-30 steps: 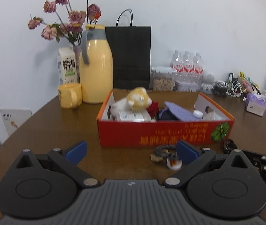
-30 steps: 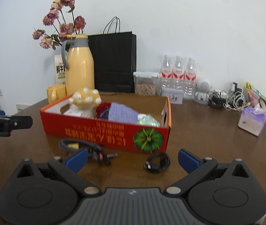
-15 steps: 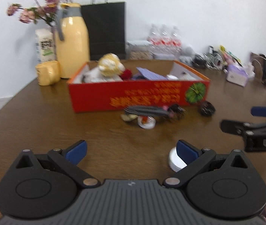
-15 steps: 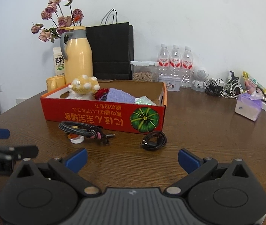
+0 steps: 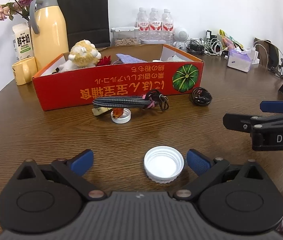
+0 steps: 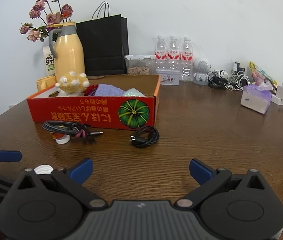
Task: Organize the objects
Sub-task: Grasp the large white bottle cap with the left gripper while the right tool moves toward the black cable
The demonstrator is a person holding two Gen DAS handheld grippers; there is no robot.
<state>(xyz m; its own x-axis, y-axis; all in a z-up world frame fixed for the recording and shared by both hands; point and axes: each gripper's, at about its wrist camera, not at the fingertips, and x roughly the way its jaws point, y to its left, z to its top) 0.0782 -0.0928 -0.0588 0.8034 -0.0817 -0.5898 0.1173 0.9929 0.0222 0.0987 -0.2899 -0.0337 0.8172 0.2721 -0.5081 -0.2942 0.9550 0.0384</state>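
A red cardboard box (image 5: 105,86) (image 6: 93,110) holds a plush toy (image 5: 83,57), a purple cloth and other items. In front of it lie a braided cable bundle (image 5: 125,101) (image 6: 67,129), a small white cap with something orange in it (image 5: 121,116), and a coiled black cable (image 5: 201,98) (image 6: 145,136). A large white lid (image 5: 163,164) lies upturned on the table between the fingers of my open left gripper (image 5: 139,162), nearer the right finger. My right gripper (image 6: 140,170) is open and empty above bare table.
A yellow jug (image 5: 48,26), mug (image 5: 23,73), milk carton, flowers, black paper bag (image 5: 86,12), water bottles (image 5: 154,23), snack container, chargers and a tissue pack (image 5: 239,62) line the table's back. A dark stand is at the right edge.
Both grippers have pulled back from the box toward the near side of the table. The white lid has come into view between the left gripper's fingers.
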